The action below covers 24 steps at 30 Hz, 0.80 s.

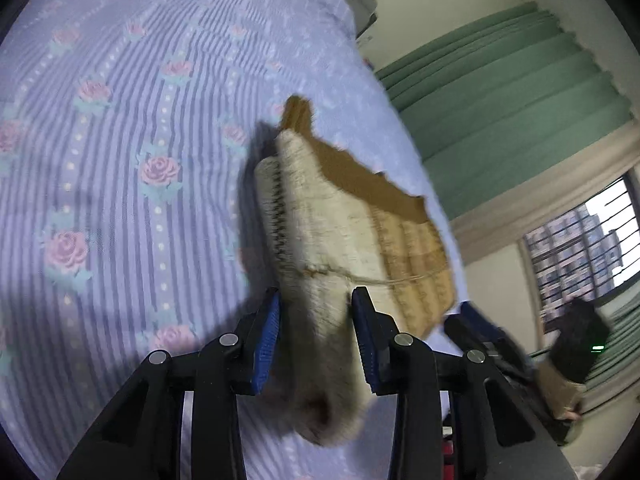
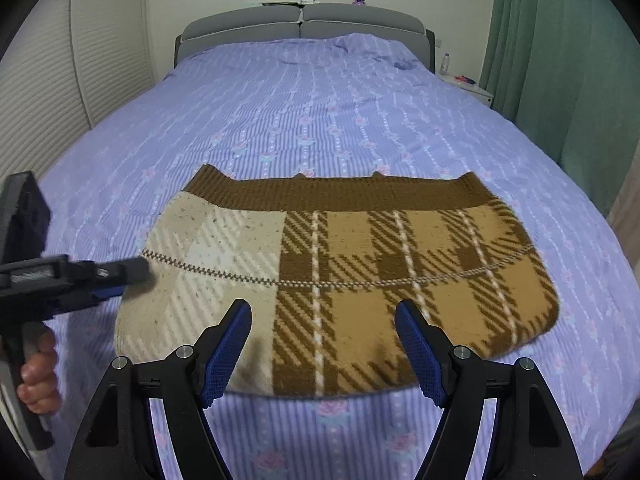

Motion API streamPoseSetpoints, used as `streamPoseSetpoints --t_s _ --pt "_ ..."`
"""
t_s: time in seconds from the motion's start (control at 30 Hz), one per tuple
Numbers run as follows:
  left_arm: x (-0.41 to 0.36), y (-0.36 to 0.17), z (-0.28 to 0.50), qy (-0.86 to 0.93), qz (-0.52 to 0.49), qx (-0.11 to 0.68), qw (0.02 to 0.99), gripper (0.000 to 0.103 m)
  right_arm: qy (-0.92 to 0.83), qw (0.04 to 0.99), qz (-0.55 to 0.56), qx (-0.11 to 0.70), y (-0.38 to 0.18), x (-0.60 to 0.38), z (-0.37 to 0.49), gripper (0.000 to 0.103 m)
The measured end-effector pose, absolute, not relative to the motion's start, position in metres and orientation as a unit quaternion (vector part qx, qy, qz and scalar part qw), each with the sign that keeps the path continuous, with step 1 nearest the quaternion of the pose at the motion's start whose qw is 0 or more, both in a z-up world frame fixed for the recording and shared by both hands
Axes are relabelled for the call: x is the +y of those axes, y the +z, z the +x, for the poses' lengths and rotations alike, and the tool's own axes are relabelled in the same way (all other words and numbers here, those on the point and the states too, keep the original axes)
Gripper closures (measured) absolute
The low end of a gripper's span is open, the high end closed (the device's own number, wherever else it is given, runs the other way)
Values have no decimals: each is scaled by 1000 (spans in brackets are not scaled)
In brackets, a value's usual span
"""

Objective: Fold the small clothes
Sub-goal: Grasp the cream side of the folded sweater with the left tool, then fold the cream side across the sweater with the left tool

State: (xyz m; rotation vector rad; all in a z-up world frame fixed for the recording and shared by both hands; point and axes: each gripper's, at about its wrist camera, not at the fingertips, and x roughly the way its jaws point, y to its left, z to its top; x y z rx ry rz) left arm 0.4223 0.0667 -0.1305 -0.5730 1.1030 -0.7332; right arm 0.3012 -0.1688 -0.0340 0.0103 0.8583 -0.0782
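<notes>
The plaid knit skirt [image 2: 336, 280] lies flat on the bed [image 2: 320, 100]. The left gripper [image 1: 316, 312], jaws narrowed, pinches its cream edge to start a fold. The right gripper [image 2: 324, 344] hovers wide, empty, over the hem.

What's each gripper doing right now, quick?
Left gripper: fingers around the cream edge of the plaid knit skirt; firm grip cannot be told.
Right gripper: open, holding nothing, over the skirt.
</notes>
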Motion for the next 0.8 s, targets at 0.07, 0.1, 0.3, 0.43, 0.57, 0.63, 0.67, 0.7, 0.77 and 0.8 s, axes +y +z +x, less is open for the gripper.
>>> streamPoseSetpoints --t_s 0.07,0.1,0.3,0.43,0.57,0.63,0.67,0.7,0.77,0.8 --pt "63 -138 426 -345 -267 508 743 67 -39 908 3 416 -35 -166 305 29" --pt "64 -143 428 -347 -278 510 737 66 -38 909 1 416 -35 -166 306 29" --pt "63 -164 434 -356 -304 514 718 60 -40 908 -9 417 -39 -169 312 29" --pt "59 -166 438 -353 -298 515 722 60 -47 906 0 420 -43 -178 316 29" --pt "47 -163 442 -340 -301 512 729 60 -50 904 19 424 -46 -190 316 29" --pt "43 -162 443 -334 -305 510 732 62 -53 903 25 425 -48 -196 315 29" --pt "42 -162 443 -331 -305 511 732 63 -55 903 28 426 -49 -199 314 29" --pt "42 -162 442 -327 -307 512 733 65 -57 902 32 426 -49 -202 314 29" --pt "41 -160 440 -319 -311 516 732 71 -60 902 40 426 -50 -208 312 29" --pt "41 -158 439 -313 -315 519 730 73 -61 902 44 425 -49 -211 310 29"
